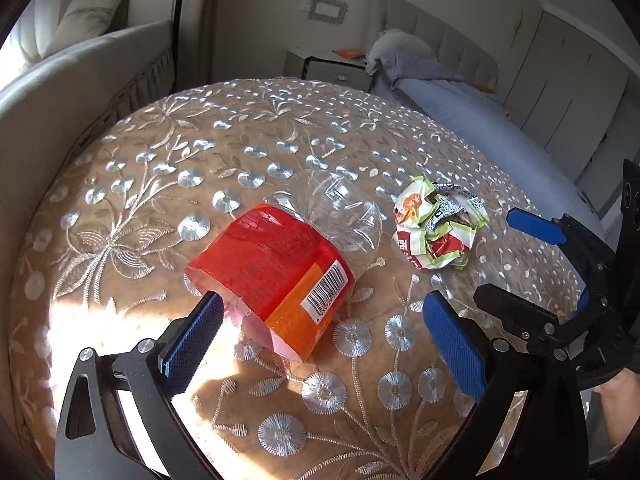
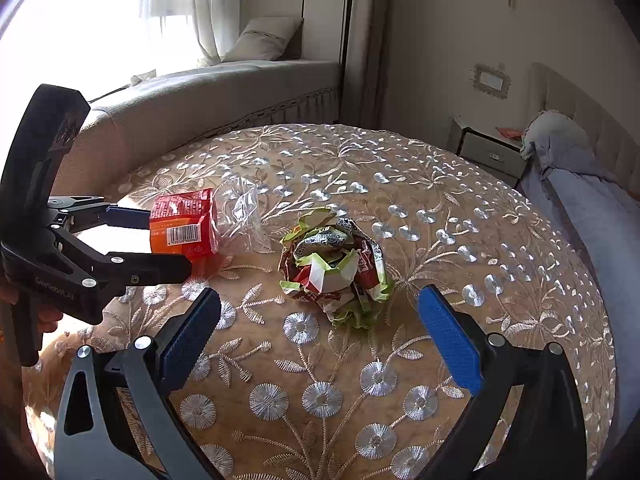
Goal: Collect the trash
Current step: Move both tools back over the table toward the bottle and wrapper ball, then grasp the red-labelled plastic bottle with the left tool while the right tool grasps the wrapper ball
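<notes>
Lying on its side on the round table draped in tan cloth embroidered with silver flowers [image 1: 248,148]: a crushed clear plastic bottle with a glossy red-and-orange label and a white barcode patch [image 1: 276,272], its ribbed transparent end pointing away toward the far rim. Sitting just beside it, apart by a narrow strip of cloth: a crumpled ball of green, white and red printed paper wrapper [image 1: 436,226], creased and folded, showing a black-and-white code pattern on top.

Hovering low over the near end of the bottle: the left gripper [image 1: 320,344], black-framed with blue textured pads, jaws spread wide, gripping nothing; one blue pad [image 1: 192,344] showing right at the bottle's label edge, whether touching or not being hard to tell, the other pad standing clear on the cloth side.

Facing the wrapper ball [image 2: 336,264] from the near side: the right gripper [image 2: 320,344], same black frame and blue ridged pads, jaws equally wide, holding nothing, both pads short of the paper.

Showing at the left of the right wrist view: the left gripper [image 2: 168,240] bracketing the bottle [image 2: 188,224], fingers on either side of the labelled part.

Catching bright sunlight: the cloth near the bottle's base.
</notes>
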